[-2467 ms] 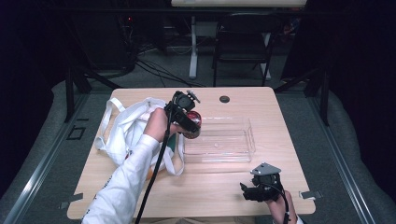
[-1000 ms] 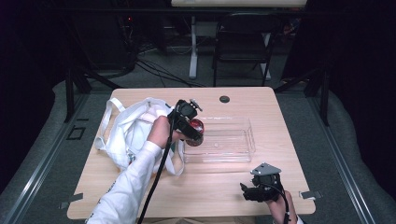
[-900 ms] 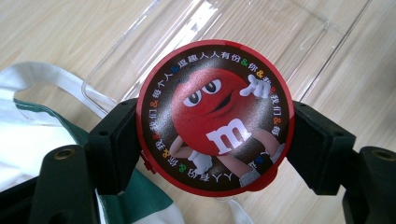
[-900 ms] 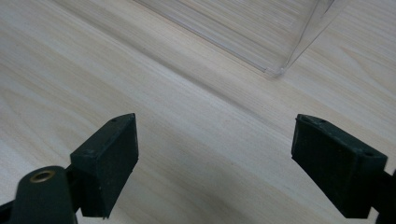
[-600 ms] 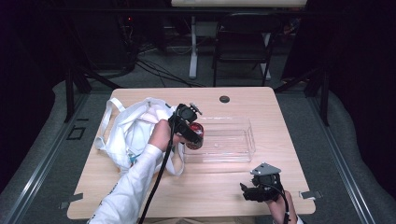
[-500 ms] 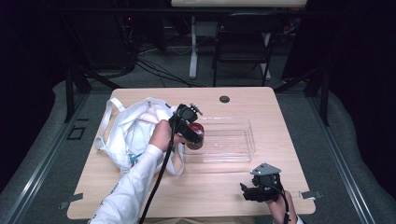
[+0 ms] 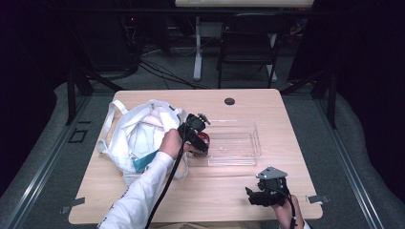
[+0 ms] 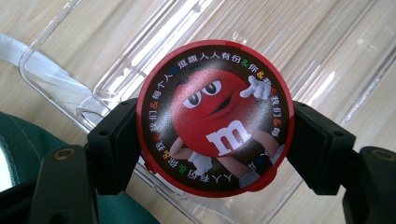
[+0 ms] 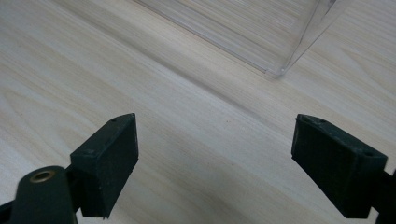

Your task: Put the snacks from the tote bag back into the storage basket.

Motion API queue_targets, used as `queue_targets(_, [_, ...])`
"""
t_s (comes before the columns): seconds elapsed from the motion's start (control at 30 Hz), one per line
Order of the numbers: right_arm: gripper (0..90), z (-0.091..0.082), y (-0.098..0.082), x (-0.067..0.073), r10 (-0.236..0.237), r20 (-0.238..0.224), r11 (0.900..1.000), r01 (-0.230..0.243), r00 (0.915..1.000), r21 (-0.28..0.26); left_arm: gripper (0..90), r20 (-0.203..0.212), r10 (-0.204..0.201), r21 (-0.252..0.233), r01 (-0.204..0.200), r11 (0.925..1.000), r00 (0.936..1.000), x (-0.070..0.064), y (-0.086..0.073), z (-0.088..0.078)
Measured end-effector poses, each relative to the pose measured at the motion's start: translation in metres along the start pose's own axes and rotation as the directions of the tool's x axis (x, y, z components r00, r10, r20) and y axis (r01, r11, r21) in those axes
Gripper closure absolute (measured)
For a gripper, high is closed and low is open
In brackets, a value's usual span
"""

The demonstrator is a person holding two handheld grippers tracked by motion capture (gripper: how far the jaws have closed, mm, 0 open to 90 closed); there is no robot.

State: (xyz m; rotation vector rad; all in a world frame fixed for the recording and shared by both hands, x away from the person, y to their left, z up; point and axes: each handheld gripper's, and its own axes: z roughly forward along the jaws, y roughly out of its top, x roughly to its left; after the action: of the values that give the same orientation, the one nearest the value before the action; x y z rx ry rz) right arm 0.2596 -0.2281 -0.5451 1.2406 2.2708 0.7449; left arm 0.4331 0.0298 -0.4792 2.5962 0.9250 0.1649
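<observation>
High view: white bag (image 7: 138, 136) touches clear tray (image 7: 239, 148)

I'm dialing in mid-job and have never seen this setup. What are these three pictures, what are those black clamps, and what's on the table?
No robot here: a person holds a two-jaw clamp tool in each hand. The high view looks down on the wooden table; the other two cameras ride on the clamps and look along their jaws. On the table lie a white tote bag and a clear plastic tray. The left gripper is shut on a round red M&M's tin, held over the tray's left end. The right gripper hangs open over bare wood near the table's front edge, holding nothing.
</observation>
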Motion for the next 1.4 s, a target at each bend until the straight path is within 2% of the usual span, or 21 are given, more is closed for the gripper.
queue_targets(0.13, [14.3, 0.0, 0.0, 0.0, 0.002, -0.005, 1.0, -0.002, 1.0, -0.004, 26.0, -0.004, 0.013, 0.013, -0.013, 0.9998, 0.9999, 0.0, 0.0, 0.003])
queue_targets(0.53, [14.3, 0.0, 0.0, 0.0, -0.001, -0.001, 1.0, 0.001, 1.0, 0.001, 26.0, -0.01, 0.008, 0.024, -0.007, 0.9997, 0.9999, 0.001, -0.003, 0.011])
queue_targets(0.67, [14.3, 0.0, 0.0, 0.0, 0.0, -0.001, 1.0, 0.0, 1.0, 0.001, 26.0, -0.004, 0.0, 0.034, 0.0, 0.9994, 1.0, 0.001, -0.003, 0.013])
queue_targets(0.8, [14.3, 0.0, 0.0, 0.0, 0.0, -0.002, 1.0, 0.0, 1.0, 0.002, 26.0, 0.008, -0.028, 0.029, 0.027, 0.9992, 0.9996, 0.001, -0.004, 0.016])
queue_targets(0.93, [14.3, 0.0, 0.0, 0.0, 0.0, -0.001, 1.0, 0.0, 1.0, 0.002, 26.0, 0.0, -0.03, 0.04, 0.03, 0.9988, 0.9996, 0.001, -0.006, 0.018])
queue_targets(1.4, [14.3, 0.0, 0.0, 0.0, -0.004, -0.004, 1.0, 0.004, 1.0, 0.002, 26.0, -0.008, -0.008, 0.061, 0.009, 0.9981, 0.9999, -0.002, -0.006, 0.018])
